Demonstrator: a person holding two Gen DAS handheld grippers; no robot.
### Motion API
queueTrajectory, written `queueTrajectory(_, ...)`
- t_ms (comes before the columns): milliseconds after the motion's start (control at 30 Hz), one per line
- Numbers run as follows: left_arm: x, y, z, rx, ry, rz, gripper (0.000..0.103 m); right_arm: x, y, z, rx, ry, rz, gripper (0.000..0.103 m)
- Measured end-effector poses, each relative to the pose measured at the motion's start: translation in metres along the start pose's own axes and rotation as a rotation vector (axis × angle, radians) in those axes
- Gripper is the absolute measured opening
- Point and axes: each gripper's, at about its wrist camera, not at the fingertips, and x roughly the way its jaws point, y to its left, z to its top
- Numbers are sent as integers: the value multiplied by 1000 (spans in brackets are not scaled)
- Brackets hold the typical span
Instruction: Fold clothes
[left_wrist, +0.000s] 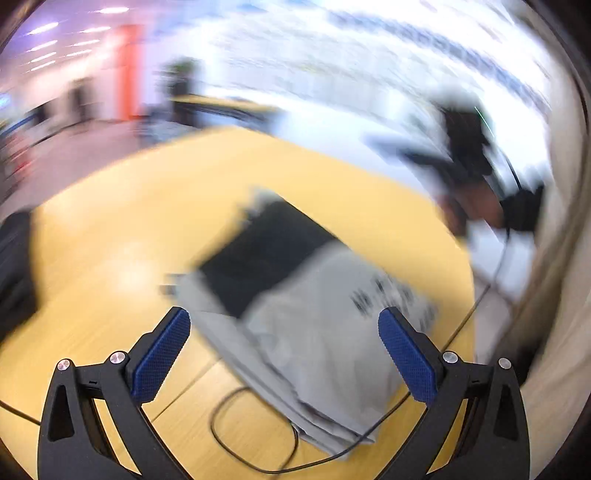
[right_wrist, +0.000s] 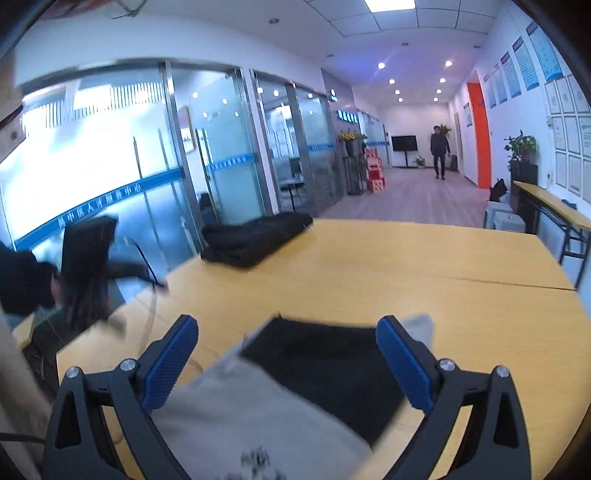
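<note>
Yellow wooden tabletop (right_wrist: 406, 266) ahead; your left gripper (left_wrist: 284, 345) and right gripper (right_wrist: 286, 354) gape empty over the limp grey-and-black folded garment (left_wrist: 314, 332); pinch its edge.

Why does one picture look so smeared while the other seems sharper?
Left wrist view: smeared all over, the grey and black garment and yellow table streaked, windows glaring white. Right wrist view: corridor crisp, only the near garment and left edge blurred. Both bend at the edges.
</note>
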Motion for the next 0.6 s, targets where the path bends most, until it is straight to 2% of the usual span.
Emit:
queueTrajectory(33,-16,10,0,-77,-16,38,103,-11,-6,-14,17,61,-12,101)
queueTrajectory(100,-19,12,-15,-240,2,73,103,-31,-19,-43,55,183,-31,101)
queueTrajectory(167,-14,18,-26,-382,47,73,103,-28,-33,-78,166,296,8,101)
queueTrajectory(200,-4,19,-33,-429,80,67,103,-26,-34,-91,194,325,23,101)
queueTrajectory(267,31,13,-52,-489,161,50,103,-6,-29,-112,239,384,72,101)
queueTrajectory(333,60,9,-69,-535,236,33,103,6,-21,-130,221,426,92,101)
queueTrajectory(400,74,9,-80,-548,283,8,103,-1,-19,-147,185,467,102,100)
queueTrajectory(533,93,14,-99,-589,315,-90,103,-39,-44,-167,154,536,36,100)
queueTrajectory(600,105,23,-95,-620,329,-181,103,-40,-48,-171,156,569,2,100)
